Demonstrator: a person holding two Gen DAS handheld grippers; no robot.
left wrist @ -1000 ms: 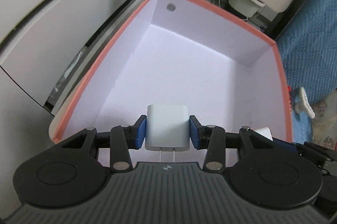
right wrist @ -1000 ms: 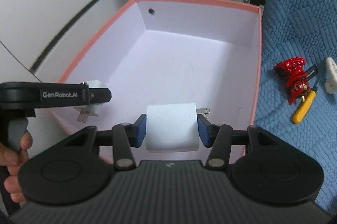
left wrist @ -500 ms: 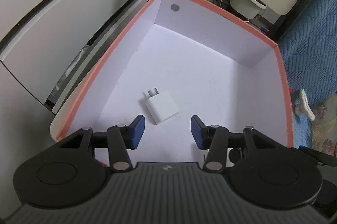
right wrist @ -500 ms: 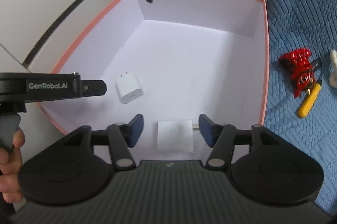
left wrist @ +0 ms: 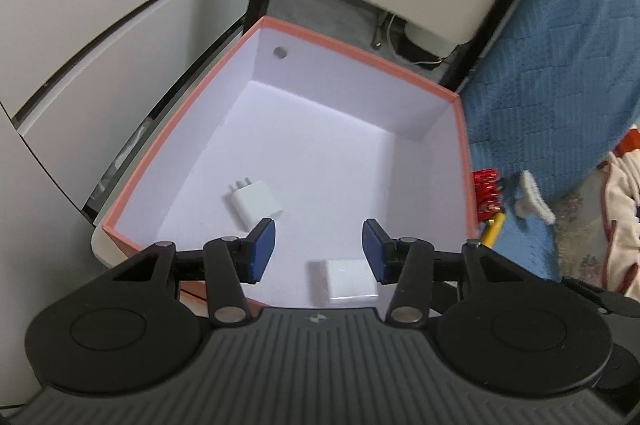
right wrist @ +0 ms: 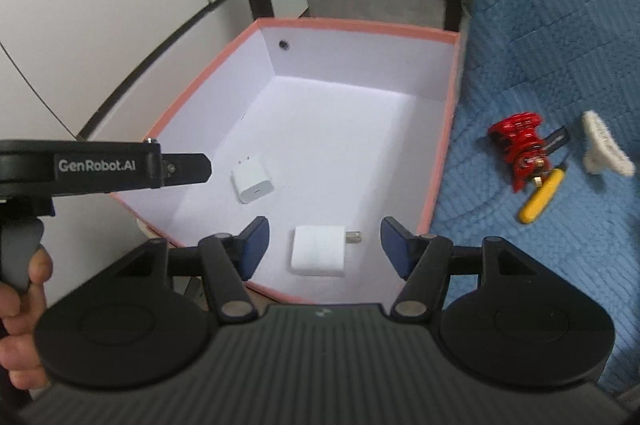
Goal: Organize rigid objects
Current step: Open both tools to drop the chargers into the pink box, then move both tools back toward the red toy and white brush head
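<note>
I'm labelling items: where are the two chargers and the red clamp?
Left charger [right wrist: 253,181]: right wrist view, top face.
Right charger [right wrist: 318,255]: right wrist view, body middle.
Red clamp [right wrist: 520,141]: right wrist view, red frame.

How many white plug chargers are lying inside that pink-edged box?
2. The smaller charger lies on the floor of the box toward its left wall; the larger charger lies nearer the front edge, prongs pointing right. The box's near corners are hidden.

Blue quilt [right wrist: 560,25], seemingly bedding, under box [right wrist: 440,153]
</note>
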